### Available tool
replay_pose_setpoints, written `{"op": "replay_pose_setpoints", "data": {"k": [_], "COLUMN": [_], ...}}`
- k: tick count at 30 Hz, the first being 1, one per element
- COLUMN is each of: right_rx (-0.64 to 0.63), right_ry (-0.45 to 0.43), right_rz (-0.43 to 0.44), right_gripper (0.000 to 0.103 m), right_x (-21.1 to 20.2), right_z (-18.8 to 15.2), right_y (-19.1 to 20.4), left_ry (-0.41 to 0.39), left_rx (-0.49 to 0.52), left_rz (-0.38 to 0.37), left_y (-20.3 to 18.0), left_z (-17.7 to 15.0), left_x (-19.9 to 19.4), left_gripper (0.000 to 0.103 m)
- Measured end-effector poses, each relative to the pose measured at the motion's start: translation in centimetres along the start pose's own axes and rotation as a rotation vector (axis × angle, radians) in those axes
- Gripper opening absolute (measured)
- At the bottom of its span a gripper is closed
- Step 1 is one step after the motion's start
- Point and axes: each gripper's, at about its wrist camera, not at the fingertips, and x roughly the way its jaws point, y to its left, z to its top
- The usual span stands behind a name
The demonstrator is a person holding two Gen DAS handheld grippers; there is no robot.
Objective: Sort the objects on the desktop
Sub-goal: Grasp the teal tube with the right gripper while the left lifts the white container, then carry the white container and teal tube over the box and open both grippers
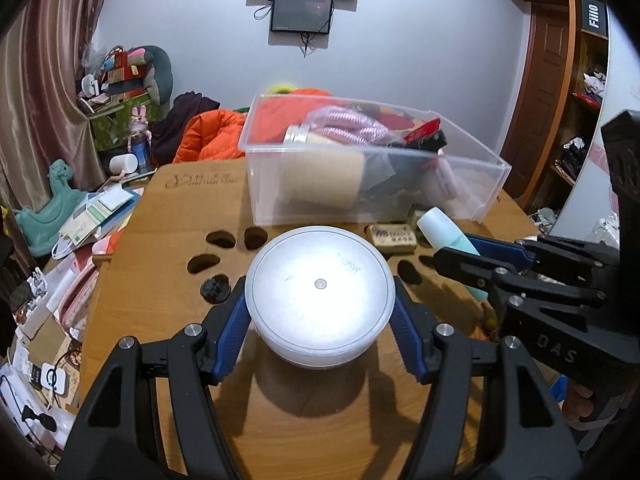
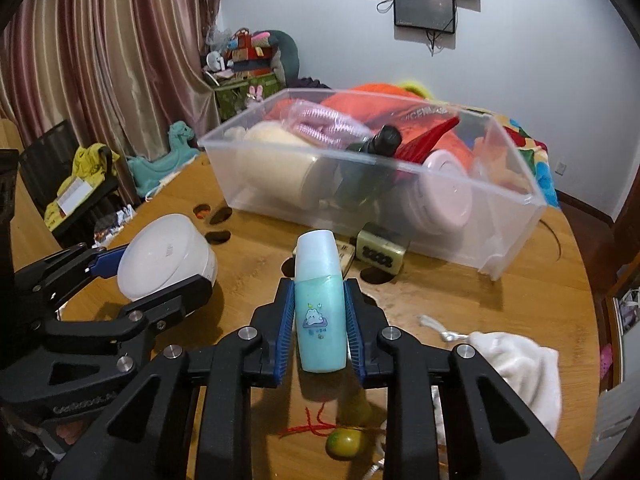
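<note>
Transport step of sorting: a white round container point(image 1: 320, 292) is pinched by the left gripper point(image 1: 320, 316) and a teal bottle point(image 2: 320, 312) by the right gripper point(image 2: 320, 320), both held above the tabletop point(image 2: 460, 296) before the clear bin point(image 2: 400, 184) near its far edge. Release over the crowded bin is judged next.

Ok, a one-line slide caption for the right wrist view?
Right tool grips a teal bottle before the clear storage bin, while the left tool holds a white round container.

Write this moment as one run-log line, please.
left gripper: shut on white round container | right gripper: shut on teal bottle | clear bin: partly filled
</note>
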Motion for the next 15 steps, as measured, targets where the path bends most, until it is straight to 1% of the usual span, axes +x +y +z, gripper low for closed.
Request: {"op": "replay_pose_setpoints", "data": {"k": [4,15], "right_rx": [0.01,0.049], "right_ry": [-0.016,-0.087], "right_rz": [0.008,-0.019], "right_gripper": [0.022,0.022], "right_x": [-1.0,-4.2], "right_z": [0.3,2.3], "right_y": [-0.3,-2.2], "left_ry": [-0.015,-0.077], "left_rx": [0.0,0.02], "left_rz": [-0.001,-0.008], "left_y": [-0.3,-0.2], "left_z": [1.0,4.5], "left_x": [-0.3,-1.2], "left_gripper": [0.065,0.065]}}
